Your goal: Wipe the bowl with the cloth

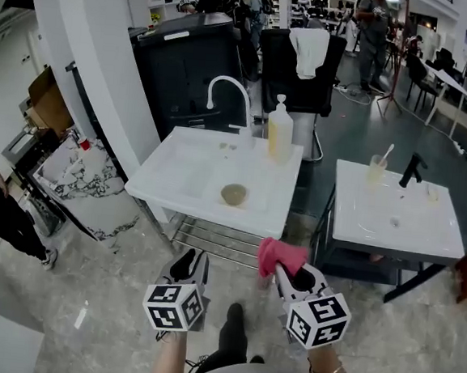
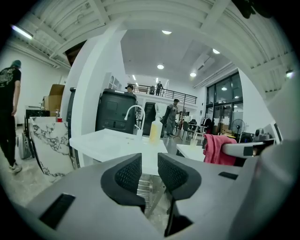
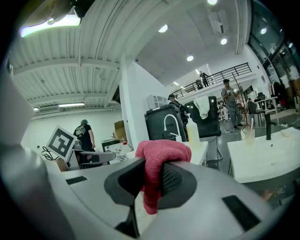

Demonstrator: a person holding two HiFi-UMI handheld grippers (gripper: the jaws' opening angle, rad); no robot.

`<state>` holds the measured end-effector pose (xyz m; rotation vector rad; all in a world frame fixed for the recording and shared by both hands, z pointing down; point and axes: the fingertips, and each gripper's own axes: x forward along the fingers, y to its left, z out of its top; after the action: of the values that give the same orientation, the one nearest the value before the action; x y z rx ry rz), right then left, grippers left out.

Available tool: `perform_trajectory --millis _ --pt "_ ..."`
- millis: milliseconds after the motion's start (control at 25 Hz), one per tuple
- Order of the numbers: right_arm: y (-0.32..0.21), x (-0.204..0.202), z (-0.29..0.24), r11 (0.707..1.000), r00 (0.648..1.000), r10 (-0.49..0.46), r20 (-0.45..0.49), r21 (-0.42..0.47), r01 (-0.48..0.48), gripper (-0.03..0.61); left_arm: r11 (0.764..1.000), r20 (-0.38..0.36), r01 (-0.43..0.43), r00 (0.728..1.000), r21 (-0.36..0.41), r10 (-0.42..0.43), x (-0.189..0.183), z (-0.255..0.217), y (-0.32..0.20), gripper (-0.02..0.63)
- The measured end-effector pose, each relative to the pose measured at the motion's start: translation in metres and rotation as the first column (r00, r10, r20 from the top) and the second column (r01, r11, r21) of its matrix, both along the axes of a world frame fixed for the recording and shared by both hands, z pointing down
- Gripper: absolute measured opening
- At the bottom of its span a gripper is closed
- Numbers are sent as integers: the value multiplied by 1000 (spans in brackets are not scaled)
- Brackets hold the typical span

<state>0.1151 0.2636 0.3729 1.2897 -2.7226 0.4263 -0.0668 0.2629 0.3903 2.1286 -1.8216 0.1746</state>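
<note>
One view, the head view, shows the bowl (image 1: 234,194) mid-frame. Your right gripper (image 3: 151,177) clamps the cloth (image 3: 162,152); left gripper (image 2: 149,168) jaws gape.

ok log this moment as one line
left gripper: open, empty | right gripper: shut on pink towelling cloth | small tan round bowl: in white sink, not yet reached

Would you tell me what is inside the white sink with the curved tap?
A small brownish bowl lies in the sink. The basin floor beneath it is covered; the bowl's contents are too small to tell.
</note>
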Motion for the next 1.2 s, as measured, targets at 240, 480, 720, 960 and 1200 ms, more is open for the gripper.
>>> perform_trajectory --millis 240,480,720,960,1200 --pt "-81 -23 7 1000 1000 9 -5 2 -9 55 1000 -10 5 1000 12 -5 -30 6 -82 109" --pt "-170 -52 10 999 1000 31 -3 -19 -31 55 1000 -22 13 1000 11 -13 -68 10 -169 111" --pt "-242 -82 16 998 999 51 -5 -42 -51 55 1000 -30 12 999 18 -12 -104 12 -243 112" --pt "-290 -108 23 996 997 75 -10 -53 -75 55 1000 -21 2 1000 21 -2 -133 15 -290 112" --pt "-319 -119 29 993 995 99 -12 -63 -100 55 1000 -15 -5 1000 18 5 -150 20 -319 114"
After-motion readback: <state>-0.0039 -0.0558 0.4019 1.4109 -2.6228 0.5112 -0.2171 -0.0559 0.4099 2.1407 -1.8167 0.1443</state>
